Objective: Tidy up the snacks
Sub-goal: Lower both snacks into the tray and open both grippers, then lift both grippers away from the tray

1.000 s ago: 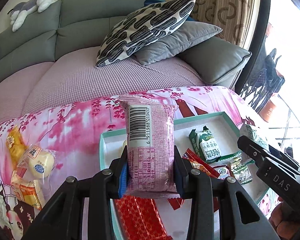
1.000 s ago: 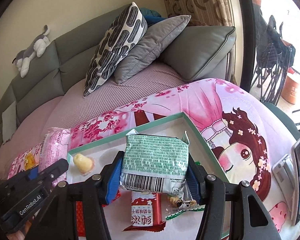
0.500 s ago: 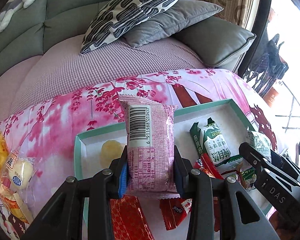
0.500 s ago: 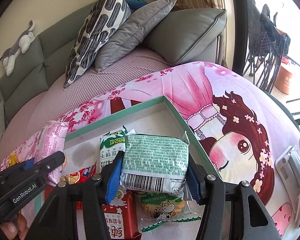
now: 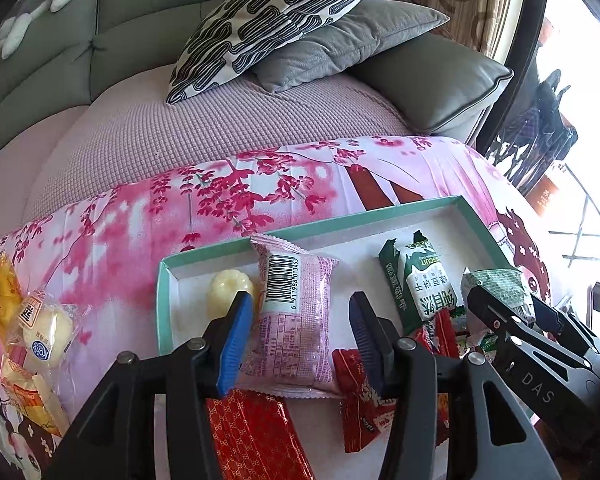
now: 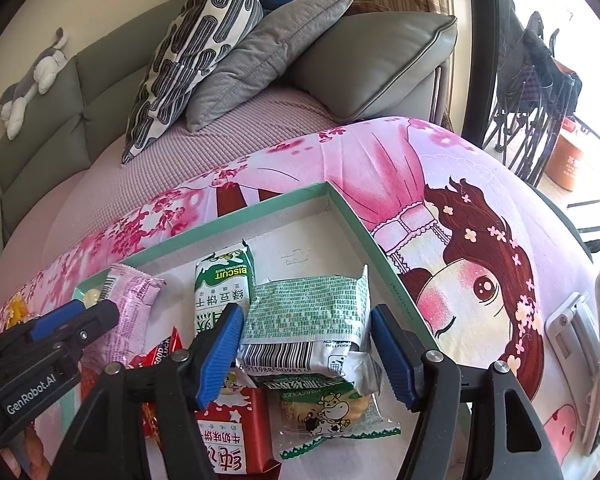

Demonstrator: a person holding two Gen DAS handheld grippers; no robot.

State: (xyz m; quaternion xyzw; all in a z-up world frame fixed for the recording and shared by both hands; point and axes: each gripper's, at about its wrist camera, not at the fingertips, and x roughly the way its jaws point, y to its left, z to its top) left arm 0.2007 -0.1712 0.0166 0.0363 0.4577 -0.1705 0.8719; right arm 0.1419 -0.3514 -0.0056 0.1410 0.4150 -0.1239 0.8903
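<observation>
A teal-rimmed white tray (image 5: pixel 476 224) (image 6: pixel 340 204) lies on a pink printed cloth. My left gripper (image 5: pixel 296 336) is open; the pink barcode snack packet (image 5: pixel 296 320) lies in the tray between its blue pads, loose. My right gripper (image 6: pixel 308 348) is open too; the green-white packet (image 6: pixel 308 312) rests between its pads on other snacks. The tray also holds a green biscuit pack (image 5: pixel 424 280) (image 6: pixel 222 284), a yellow jelly cup (image 5: pixel 228 292), red packets (image 5: pixel 256 436) and a cow-print packet (image 6: pixel 328 416).
Several yellow and white wrapped snacks (image 5: pixel 40 332) lie on the cloth left of the tray. A sofa with a patterned pillow (image 5: pixel 276 20) and grey cushions stands behind. A phone stand (image 6: pixel 576 320) sits at the right edge.
Both grippers lowered to the tray and opened. The pink packet and the green-white packet were let go and now lie in the tray.
</observation>
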